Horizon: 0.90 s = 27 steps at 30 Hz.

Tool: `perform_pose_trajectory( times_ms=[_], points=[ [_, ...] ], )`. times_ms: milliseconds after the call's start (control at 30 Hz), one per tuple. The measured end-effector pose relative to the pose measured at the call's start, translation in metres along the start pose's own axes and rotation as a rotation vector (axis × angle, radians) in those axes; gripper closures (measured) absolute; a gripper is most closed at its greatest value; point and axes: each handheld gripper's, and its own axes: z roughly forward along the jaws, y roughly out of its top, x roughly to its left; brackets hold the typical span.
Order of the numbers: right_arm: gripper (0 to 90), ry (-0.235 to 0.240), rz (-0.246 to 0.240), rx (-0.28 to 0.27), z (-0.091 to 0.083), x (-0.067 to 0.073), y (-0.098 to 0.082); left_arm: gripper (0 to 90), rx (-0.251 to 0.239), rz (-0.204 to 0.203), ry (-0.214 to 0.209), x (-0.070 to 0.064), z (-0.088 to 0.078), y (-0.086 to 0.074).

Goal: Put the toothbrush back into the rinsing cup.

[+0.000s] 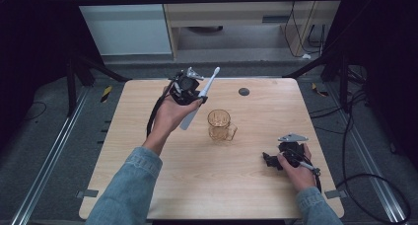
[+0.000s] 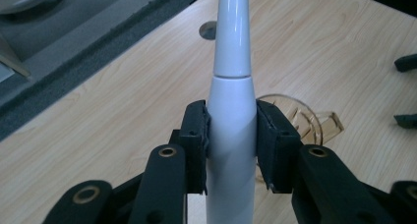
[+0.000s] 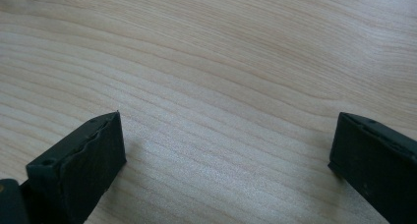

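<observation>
Pale wood table (image 1: 236, 185) lay under your work. Your left gripper (image 2: 231, 135) clamped the white electric toothbrush (image 2: 231, 86), lifted beside the amber cup (image 1: 220, 125) but not yet inside it. Your right gripper (image 3: 226, 155) rested on the table, jaws apart and holding nothing.

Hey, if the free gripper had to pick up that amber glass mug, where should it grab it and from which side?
Probably by the rim wall, from above. The mug stands upright and open-topped, so one of the right gripper fingers could drop inside and the other outside. Its handle points toward the right gripper's side, so take the wall just beside the handle, away from the toothbrush held in the left gripper.
</observation>
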Motion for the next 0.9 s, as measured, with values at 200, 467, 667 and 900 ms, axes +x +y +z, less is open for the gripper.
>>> perform_pose_trajectory(
  times_ms=[200,467,667,900],
  points=[
    [0.4,0.000,-0.001,0.000,0.000,0.000,0.000,67.2,-0.016,-0.008,-0.001,-0.002,0.004,0.016],
    [0.4,-0.001,-0.001,0.000,0.000,0.000,0.000,67.1,-0.071,-0.010,-0.008,-0.005,0.009,0.034],
    [0.4,-0.003,-0.006,-0.003,0.000,0.000,0.000,67.1,-0.084,-0.021,-0.011,-0.008,0.018,0.042],
    [0.4,-0.003,-0.005,-0.003,0.000,0.000,0.000,67.1,-0.100,-0.019,-0.012,-0.012,0.016,0.049]
  ],
)
